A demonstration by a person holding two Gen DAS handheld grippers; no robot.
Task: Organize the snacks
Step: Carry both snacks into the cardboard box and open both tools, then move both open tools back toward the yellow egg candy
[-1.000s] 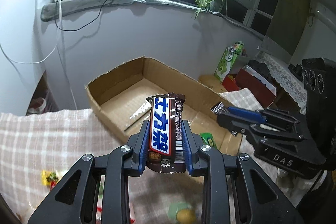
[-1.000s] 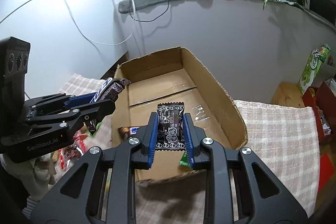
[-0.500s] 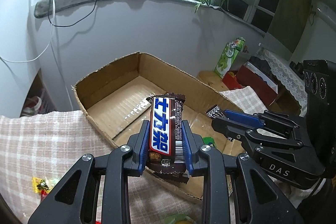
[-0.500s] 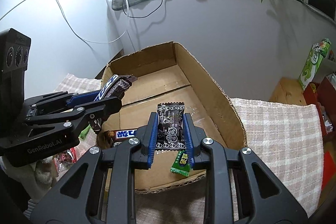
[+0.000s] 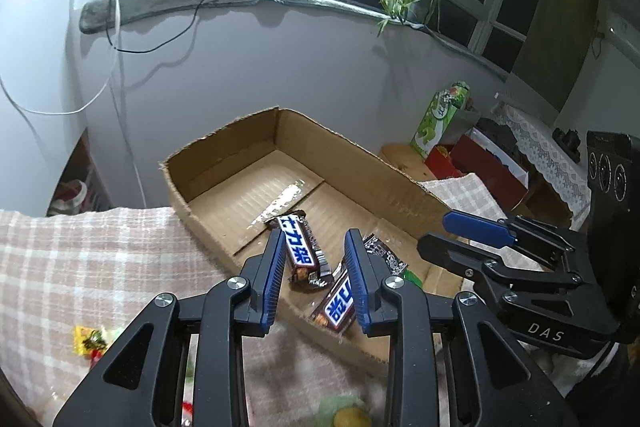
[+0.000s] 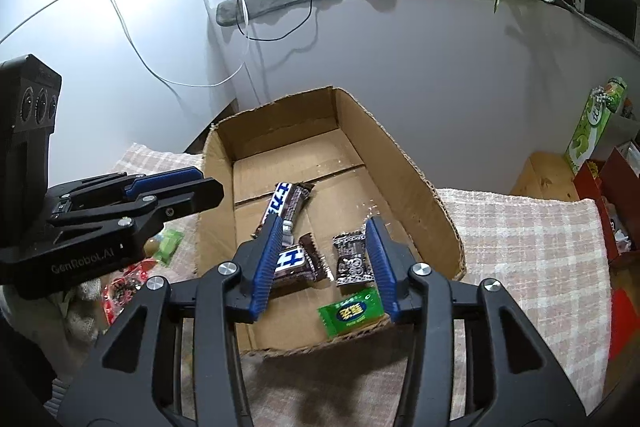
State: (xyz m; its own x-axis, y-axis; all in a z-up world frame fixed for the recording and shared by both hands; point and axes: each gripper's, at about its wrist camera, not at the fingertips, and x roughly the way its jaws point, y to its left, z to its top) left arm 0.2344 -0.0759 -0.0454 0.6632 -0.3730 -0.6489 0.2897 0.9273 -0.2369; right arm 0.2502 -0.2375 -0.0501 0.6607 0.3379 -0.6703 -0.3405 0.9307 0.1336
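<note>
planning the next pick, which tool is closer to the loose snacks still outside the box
Left. The left tool, open and empty, sits over the cloth where loose snacks lie. The right tool, also open, hangs over the box, farther from them.

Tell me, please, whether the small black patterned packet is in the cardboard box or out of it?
In. The black packet lies flat on the floor of the cardboard box, beside a green packet, clear of the open right tongs.

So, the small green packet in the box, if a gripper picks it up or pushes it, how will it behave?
The green packet lies flat on the cardboard box floor, so it should slide rather than roll. It looks thin and probably light. Its glossy wrapper may crinkle and slip between the pads.
</note>
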